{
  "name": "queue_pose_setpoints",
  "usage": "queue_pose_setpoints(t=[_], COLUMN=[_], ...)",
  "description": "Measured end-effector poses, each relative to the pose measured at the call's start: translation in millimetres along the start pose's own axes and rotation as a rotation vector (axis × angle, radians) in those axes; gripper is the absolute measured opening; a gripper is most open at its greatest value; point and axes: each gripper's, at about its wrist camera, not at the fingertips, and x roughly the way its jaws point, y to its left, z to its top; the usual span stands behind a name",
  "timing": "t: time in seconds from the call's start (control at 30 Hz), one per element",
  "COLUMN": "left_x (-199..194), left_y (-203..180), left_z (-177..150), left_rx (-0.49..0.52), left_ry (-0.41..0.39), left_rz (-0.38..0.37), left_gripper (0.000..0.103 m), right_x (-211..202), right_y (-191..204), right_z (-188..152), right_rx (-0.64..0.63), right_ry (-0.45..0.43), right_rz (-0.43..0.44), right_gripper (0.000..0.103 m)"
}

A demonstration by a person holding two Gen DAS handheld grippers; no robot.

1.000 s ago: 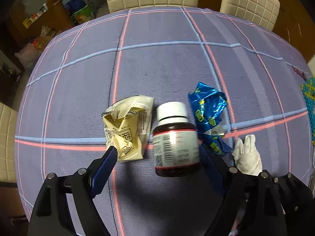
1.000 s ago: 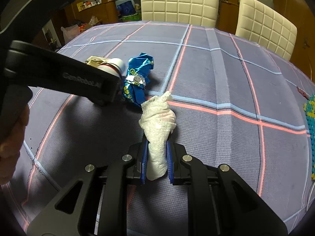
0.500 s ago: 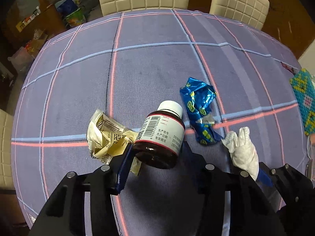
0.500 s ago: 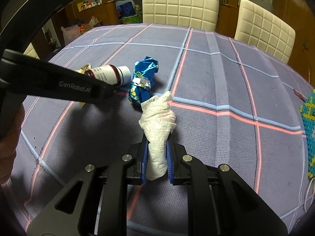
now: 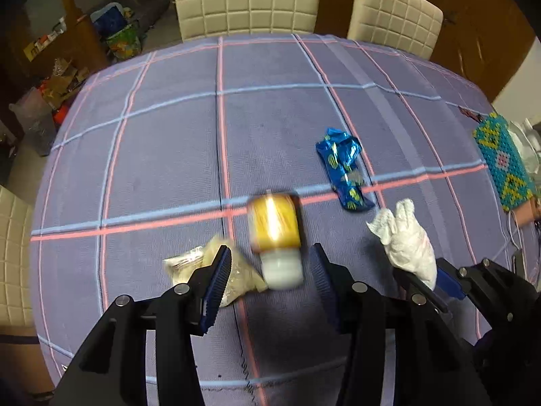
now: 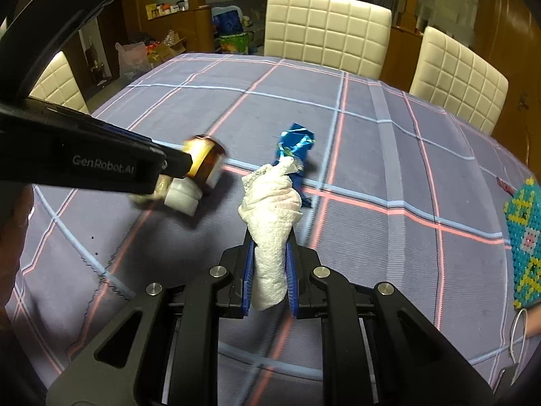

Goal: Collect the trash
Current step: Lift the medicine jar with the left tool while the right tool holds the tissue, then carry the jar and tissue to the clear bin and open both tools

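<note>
A brown bottle with a white cap (image 5: 275,237) lies motion-blurred, cap towards me, between the fingers of my left gripper (image 5: 270,267), which is open and not touching it; it also shows in the right wrist view (image 6: 197,176). A crumpled yellow wrapper (image 5: 209,267) lies by the left finger. A blue foil wrapper (image 5: 343,169) lies on the tablecloth (image 5: 169,135) further right. My right gripper (image 6: 270,270) is shut on a white crumpled tissue (image 6: 272,223), held above the cloth right of the bottle.
Cream quilted chairs (image 5: 247,0) stand along the table's far edge and another at the left (image 5: 10,253). A beaded teal mat (image 5: 503,162) lies at the right edge. Boxes and bags sit on the floor (image 5: 61,81) beyond the left side.
The bottle has flipped over between my left fingers, cap now towards me, and is blurred in motion. The left gripper has pulled back and up. The right gripper still holds the tissue.
</note>
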Motion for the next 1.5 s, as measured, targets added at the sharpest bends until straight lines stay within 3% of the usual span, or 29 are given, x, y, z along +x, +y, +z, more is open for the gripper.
queue_pose_setpoints(t=[0.23, 0.7, 0.8, 1.17, 1.5], left_x=[8.2, 58.6, 63.5, 25.4, -32.4], left_y=[4.0, 10.3, 11.7, 25.8, 81.0], left_z=[-2.2, 23.4, 23.8, 11.9, -24.2], left_rx=[0.015, 0.014, 0.01, 0.006, -0.038], left_ry=[0.005, 0.057, 0.062, -0.006, -0.087], left_rz=[0.024, 0.028, 0.026, 0.026, 0.042], left_gripper=[0.048, 0.05, 0.046, 0.046, 0.046], right_x=[3.4, 38.1, 43.0, 21.2, -13.4], right_y=[10.8, -2.6, -2.2, 15.8, 73.7], right_z=[3.8, 12.4, 12.3, 18.6, 35.8], right_rx=[-0.013, 0.007, 0.008, -0.017, -0.099], right_ry=[0.005, 0.049, 0.055, 0.034, -0.016], right_rz=[-0.002, 0.012, 0.016, -0.008, -0.014], right_gripper=[0.017, 0.018, 0.018, 0.017, 0.017])
